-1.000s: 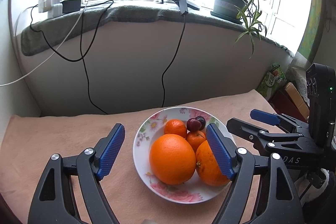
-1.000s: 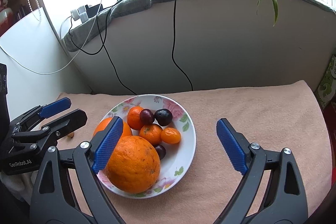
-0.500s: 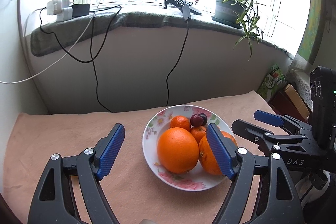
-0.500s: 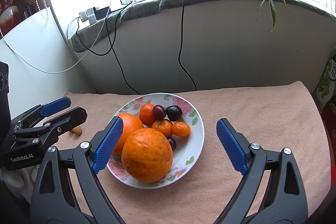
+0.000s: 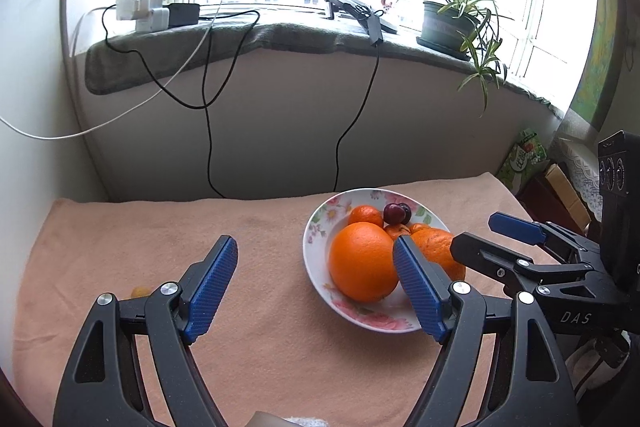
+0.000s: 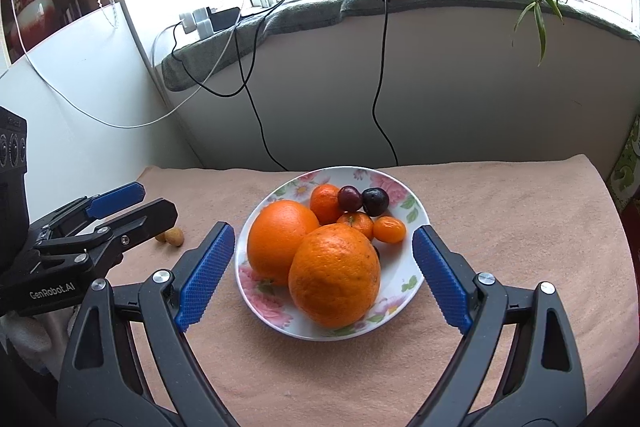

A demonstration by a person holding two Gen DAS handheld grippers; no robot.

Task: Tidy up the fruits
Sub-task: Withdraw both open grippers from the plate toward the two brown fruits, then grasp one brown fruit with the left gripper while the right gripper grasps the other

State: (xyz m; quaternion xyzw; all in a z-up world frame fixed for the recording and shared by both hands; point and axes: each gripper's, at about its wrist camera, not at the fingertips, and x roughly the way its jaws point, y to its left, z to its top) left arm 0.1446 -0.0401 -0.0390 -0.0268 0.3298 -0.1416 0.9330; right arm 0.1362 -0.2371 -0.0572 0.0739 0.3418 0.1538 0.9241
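Note:
A flowered white bowl (image 6: 404, 279) (image 5: 316, 239) sits on the peach cloth, holding two big oranges (image 6: 334, 275) (image 5: 362, 261), small tangerines (image 6: 325, 203), a kumquat (image 6: 389, 229) and two dark cherries (image 6: 375, 201) (image 5: 394, 213). My right gripper (image 6: 324, 277) hovers open in front of the bowl, nothing between its pads. Left of the bowl my left gripper (image 5: 316, 285) (image 6: 132, 203) stands open and empty. Two small pale fruits (image 6: 174, 237) lie on the cloth near the left gripper; one small yellow fruit (image 5: 140, 291) peeks out beside its left finger.
A grey-covered window sill (image 5: 280, 39) runs behind the table, with chargers (image 5: 140, 9), a potted plant (image 5: 450, 23) and black cables (image 5: 208, 131) hanging down the wall. A white panel (image 6: 72, 99) stands at the left. Boxes (image 5: 560, 187) sit off the table's right end.
Both grippers have pulled back from the bowl and stayed open. In the left wrist view the bowl slid to the right; in the right wrist view it moved toward the middle, and loose small fruits came into view.

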